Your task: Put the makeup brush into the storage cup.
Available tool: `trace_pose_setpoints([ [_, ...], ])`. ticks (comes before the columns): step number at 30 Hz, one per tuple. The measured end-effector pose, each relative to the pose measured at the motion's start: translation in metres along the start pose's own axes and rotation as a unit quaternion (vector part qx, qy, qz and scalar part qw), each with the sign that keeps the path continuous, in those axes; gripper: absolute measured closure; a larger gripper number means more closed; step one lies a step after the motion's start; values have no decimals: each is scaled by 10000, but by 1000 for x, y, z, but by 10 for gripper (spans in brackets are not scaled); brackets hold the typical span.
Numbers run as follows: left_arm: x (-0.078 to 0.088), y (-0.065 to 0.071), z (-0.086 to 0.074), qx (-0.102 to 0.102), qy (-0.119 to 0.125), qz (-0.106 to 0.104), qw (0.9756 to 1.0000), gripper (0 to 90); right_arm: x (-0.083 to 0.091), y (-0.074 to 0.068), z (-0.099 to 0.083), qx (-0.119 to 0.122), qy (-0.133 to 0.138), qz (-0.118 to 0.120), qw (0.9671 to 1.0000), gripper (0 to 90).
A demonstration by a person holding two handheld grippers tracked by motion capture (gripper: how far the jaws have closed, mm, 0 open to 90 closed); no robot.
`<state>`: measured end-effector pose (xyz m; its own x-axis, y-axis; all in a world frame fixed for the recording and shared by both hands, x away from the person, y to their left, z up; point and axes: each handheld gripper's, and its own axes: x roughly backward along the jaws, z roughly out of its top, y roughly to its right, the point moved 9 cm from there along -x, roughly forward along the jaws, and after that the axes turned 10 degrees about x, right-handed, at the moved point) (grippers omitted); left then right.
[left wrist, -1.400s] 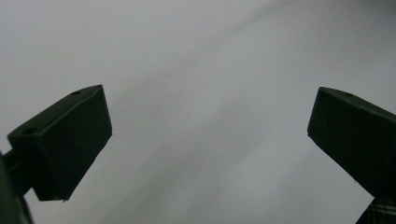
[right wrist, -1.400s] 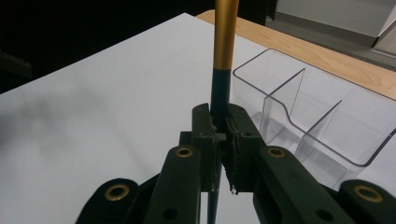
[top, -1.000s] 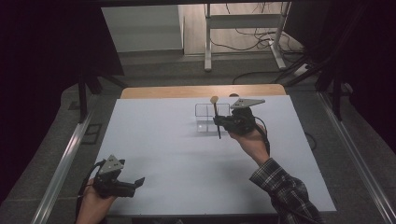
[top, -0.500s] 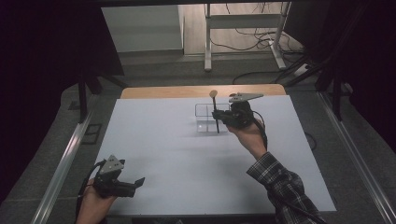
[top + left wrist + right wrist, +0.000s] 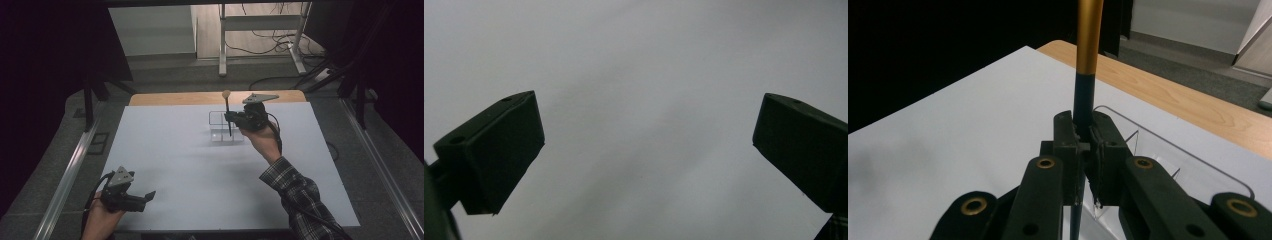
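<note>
Over clear organizer (image 5: 220, 127), right gripper (image 5: 231, 118) clamping brush (image 5: 227, 111)

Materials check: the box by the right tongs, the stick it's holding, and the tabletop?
Box: likely clear acrylic; see-through walls, glossy edges. Stick: shaft dark below, satin gold above, maybe painted wood or metal; can't tell. Tabletop: matte white sheet, with a bare wood-grain strip at the far edge.

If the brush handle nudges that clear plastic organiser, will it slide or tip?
Probably slides: the clear plastic organiser looks thin-walled, light and low on the smooth white tabletop. Tipping seems unlikely. The slim black-and-gold brush, clamped upright in the right gripper, looks stiff.
</note>
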<state>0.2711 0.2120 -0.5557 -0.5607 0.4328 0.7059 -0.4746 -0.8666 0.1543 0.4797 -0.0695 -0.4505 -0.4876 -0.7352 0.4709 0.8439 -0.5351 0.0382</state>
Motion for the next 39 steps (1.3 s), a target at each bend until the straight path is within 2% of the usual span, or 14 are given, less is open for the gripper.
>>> trace_pose_setpoints([
  [26,1,0,1,2,37,-21,10000,7,-23,12,22,-21,173,-149,9997,838],
  [39,1,1,1,19,53,-57,10000,7,-36,16,28,88,196,-265,9994,837],
])
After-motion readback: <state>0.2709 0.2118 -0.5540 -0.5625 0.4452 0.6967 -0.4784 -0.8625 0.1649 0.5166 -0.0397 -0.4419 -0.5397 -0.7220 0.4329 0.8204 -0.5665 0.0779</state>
